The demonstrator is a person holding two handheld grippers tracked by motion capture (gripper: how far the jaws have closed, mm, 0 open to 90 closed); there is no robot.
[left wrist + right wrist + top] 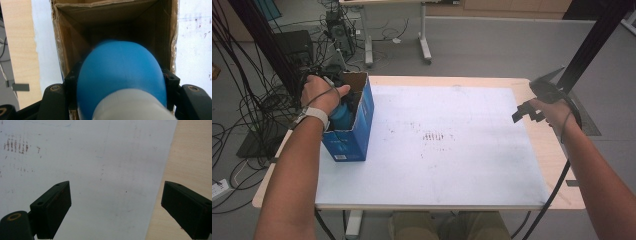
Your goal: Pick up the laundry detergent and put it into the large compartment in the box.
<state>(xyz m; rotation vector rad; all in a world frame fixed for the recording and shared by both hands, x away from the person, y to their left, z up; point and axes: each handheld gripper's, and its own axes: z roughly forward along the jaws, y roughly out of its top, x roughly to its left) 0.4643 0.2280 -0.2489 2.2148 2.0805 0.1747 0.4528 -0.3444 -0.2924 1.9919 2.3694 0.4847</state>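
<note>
- Left gripper [120, 100] pinches blue bottle [120, 75]: smooth, rounded, glossy plastic, white band at near end.
- Bottle sits half inside the open cardboard box [362, 115]: blue outside, raw brown corrugated inside.
- Right gripper [115, 205], well right of box: jaws spread, nothing between them, over the white mat [452, 150].

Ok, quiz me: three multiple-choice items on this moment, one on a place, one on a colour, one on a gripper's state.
1. Where does the box stand?
A. at the table's left edge
B. mid-table
C. on the floor

2. What colour is the bottle in the left gripper?
A. red
B. blue, with a white part
C. green

3. How does the right gripper stand?
A. shut on a cloth
B. shut on the box
C. open, nothing between its jaws

Key: 1 A, the high view shows it on the white sheet by the left edge. 2 B, the left gripper view shows blue and white. 3 C, the jaws stand wide apart over the bare sheet.
</note>
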